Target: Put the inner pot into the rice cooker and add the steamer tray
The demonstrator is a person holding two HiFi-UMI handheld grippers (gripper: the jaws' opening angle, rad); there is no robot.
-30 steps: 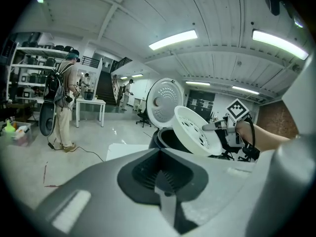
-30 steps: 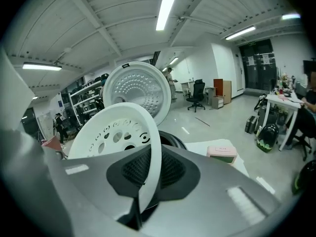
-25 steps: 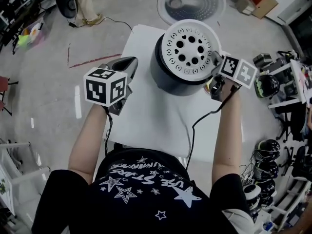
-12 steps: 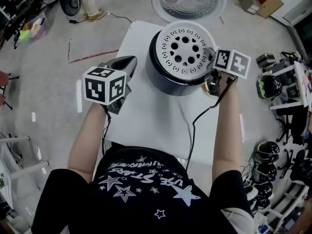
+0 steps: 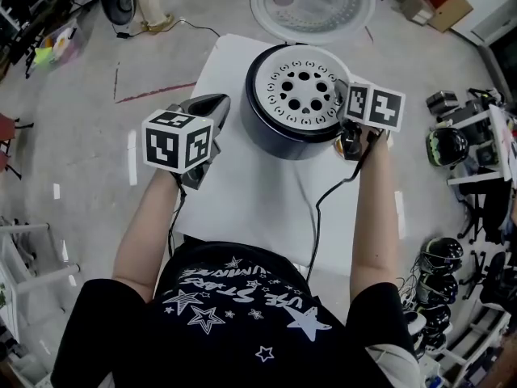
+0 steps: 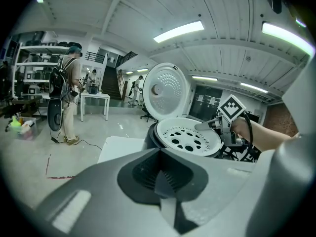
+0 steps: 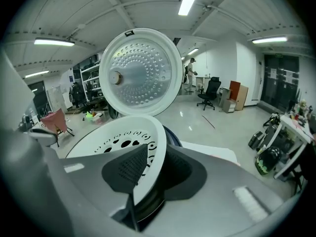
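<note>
the steamer tray [image 5: 303, 87] is seated in the top of the rice cooker [image 5: 266, 132], which is set on the white surface [image 5: 242, 192] with its lid [image 5: 311, 2] swung open behind. the tray's right rim is straddled by the right gripper [image 5: 347, 99], whose jaws have just been opening; the rim is seen between them, no longer clamped. the left gripper [image 5: 216, 102] is held clenched and empty over the surface's left edge, apart from the cooker.
</note>
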